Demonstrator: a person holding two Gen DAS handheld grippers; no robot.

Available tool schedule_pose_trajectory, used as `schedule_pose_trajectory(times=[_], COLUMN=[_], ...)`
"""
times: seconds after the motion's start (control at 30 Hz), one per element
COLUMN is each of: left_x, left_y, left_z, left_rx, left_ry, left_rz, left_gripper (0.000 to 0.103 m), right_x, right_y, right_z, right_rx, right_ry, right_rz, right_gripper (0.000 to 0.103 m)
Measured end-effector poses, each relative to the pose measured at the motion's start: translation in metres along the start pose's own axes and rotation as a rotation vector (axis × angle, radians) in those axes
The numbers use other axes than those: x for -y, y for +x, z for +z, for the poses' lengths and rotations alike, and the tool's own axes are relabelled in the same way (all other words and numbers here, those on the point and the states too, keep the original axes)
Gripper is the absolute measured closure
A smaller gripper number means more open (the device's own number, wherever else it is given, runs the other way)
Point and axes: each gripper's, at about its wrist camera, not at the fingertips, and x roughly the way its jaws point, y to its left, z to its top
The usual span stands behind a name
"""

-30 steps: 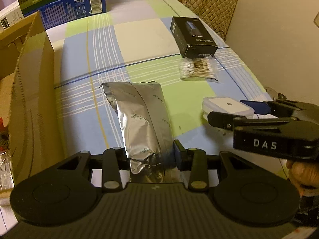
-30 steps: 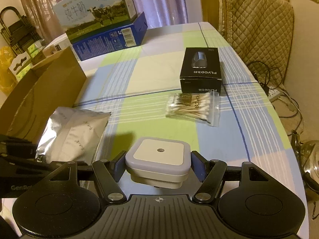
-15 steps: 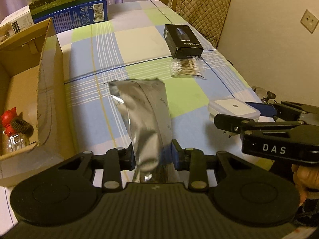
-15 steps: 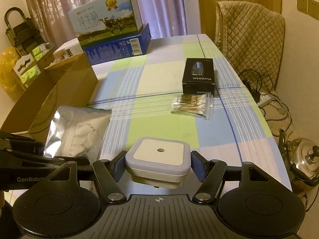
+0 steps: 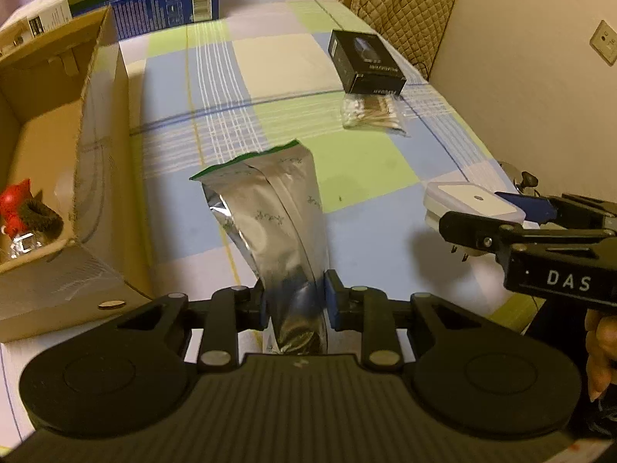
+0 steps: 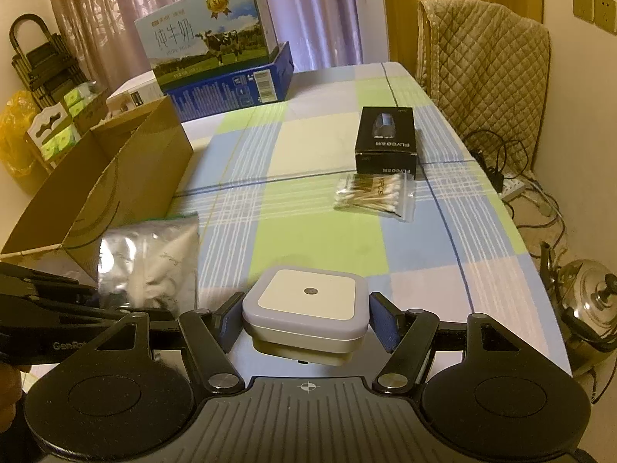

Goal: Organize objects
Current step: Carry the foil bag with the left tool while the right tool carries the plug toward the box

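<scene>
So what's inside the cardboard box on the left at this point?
In the left wrist view the cardboard box holds a red item, a dark fuzzy ring and something shiny in its near corner. The box wall and frame edge hide the rest.

"DAS" stands in white on the right gripper [image 5: 555,266], at the frame's right. "FLYCO" marks the black box [image 6: 385,142]. "纯牛奶" fronts the milk carton [image 6: 208,44], upper left.
</scene>
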Motion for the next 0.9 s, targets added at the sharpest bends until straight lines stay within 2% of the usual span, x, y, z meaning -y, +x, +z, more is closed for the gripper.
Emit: schedule_pose_trajectory(times=[0.17, 0.23, 0.4, 0.57, 0.63, 0.73, 0.9], left_x=[0.001, 0.001, 0.005, 0.005, 0.007, 0.006, 0.006], left_y=[0.025, 0.031, 0.047, 0.058, 0.056, 0.048, 0.033], left_z=[-0.002, -0.002, 0.000, -0.004, -0.003, -0.001, 0.002], left_rx=[-0.069, -0.083, -0.143, -0.174, -0.171, -0.157, -0.122], left_ry=[0.004, 0.009, 0.038, 0.037, 0.050, 0.052, 0.067], left_rz=[-0.002, 0.010, 0.025, 0.020, 0.022, 0.001, -0.007], left_gripper=[0.080, 0.070, 0.057, 0.059, 0.069, 0.077, 0.077], right_x=[0.004, 0.006, 0.015, 0.015, 0.014, 0.013, 0.009], right_y=[0.012, 0.016, 0.024, 0.028, 0.029, 0.029, 0.024], right_z=[-0.002, -0.003, -0.003, -0.002, -0.002, -0.002, -0.002], right_rx=[-0.020, -0.028, -0.036, -0.037, -0.039, -0.039, -0.031], right_ry=[0.018, 0.026, 0.053, 0.051, 0.046, 0.045, 0.039], right_rz=[0.007, 0.010, 0.011, 0.018, 0.018, 0.019, 0.018], right_gripper=[0.038, 0.038, 0.038, 0.038, 0.038, 0.038, 0.038])
